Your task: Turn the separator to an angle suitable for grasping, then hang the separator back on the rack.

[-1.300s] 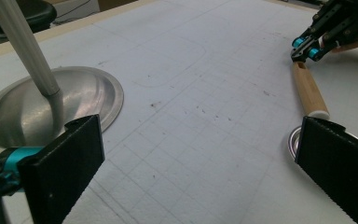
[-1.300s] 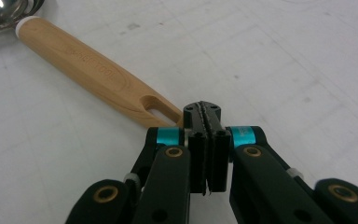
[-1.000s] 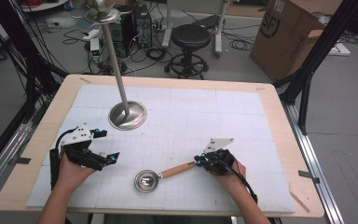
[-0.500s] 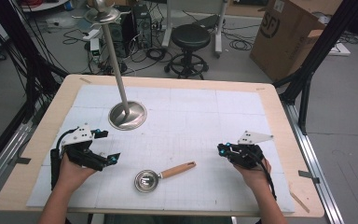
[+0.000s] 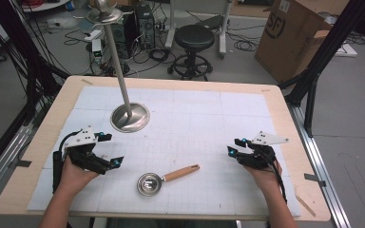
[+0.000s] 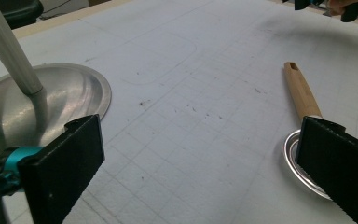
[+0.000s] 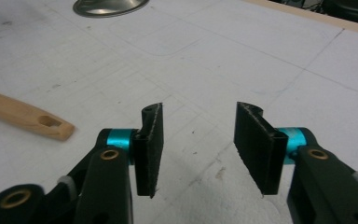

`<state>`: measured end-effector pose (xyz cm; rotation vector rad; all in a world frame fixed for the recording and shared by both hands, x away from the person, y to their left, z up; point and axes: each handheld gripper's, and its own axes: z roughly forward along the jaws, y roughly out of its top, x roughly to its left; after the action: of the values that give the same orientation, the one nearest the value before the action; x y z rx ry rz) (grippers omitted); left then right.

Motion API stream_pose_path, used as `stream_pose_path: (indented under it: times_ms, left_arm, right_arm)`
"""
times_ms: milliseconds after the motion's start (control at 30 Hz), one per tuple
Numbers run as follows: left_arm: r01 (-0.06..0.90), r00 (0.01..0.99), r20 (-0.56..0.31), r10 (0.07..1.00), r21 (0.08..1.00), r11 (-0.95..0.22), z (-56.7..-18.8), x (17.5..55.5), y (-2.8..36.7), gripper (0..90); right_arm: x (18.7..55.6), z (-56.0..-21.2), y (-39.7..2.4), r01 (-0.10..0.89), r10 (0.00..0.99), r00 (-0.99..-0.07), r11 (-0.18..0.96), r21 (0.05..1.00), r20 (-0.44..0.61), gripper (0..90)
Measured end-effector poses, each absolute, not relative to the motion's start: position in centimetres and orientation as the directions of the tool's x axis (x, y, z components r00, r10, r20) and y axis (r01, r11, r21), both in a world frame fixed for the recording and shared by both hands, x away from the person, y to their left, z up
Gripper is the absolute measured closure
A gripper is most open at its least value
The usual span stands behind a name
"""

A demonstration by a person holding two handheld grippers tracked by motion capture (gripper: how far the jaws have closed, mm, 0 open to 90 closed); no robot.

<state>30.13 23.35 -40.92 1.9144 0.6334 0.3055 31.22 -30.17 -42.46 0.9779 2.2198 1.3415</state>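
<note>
A pale wooden table [image 5: 285,102] carries a white gridded mat [image 5: 195,123], faintly smudged; past its far edge lie a grey floor with tangled cables, a black round stool [image 5: 196,40] and, at far right, a brown cardboard box [image 5: 292,33]. At the left of the high view the left gripper [image 5: 111,149] rests on the mat in the person's hand, its black jaws spread wide with nothing between them; in the left gripper view they frame bare mat, one jaw in front of the stand, the other in front of the scoop. Just beyond it stands a metal stand [image 5: 129,116], a dull, round, dished base with a slim pole leaning up to a small disc at the top. Near the front edge, between the two grippers and apart from both, lies the measuring scoop [image 5: 166,178]: a small shiny round steel cup, empty, with a smooth, light wooden handle [image 7: 25,119] pointing right, pierced by a hole near its end. Right of it the right gripper [image 5: 233,146] rests on the mat, its ribbed black jaws having just been opening, released and parted over bare mat, the handle's end off to one side.
</note>
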Motion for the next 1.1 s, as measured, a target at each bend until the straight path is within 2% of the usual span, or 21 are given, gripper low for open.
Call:
stream_pose_path:
  times_ms: [333, 867, 1100]
  left_arm:
    - [0.294, 0.836, -0.08, 0.543, 0.901, -0.319, -41.1, 30.2, 23.0, 1.8]
    - [0.296, 0.846, -0.095, 0.525, 0.902, -0.314, -41.0, 30.2, 22.3, 1.8]
    - [0.284, 0.865, -0.088, 0.494, 0.897, -0.339, -40.4, 30.1, 20.4, 1.8]
  right_arm:
    - [31.4, -42.5, -30.2, 0.356, 0.758, -0.652, 0.288, 0.889, 0.016, 32.0]
    - [31.5, -42.5, -30.4, 0.36, 0.772, -0.636, 0.277, 0.891, 0.017, 28.7]
    - [31.5, -42.2, -30.5, 0.347, 0.771, -0.637, 0.286, 0.893, 0.001, 28.7]
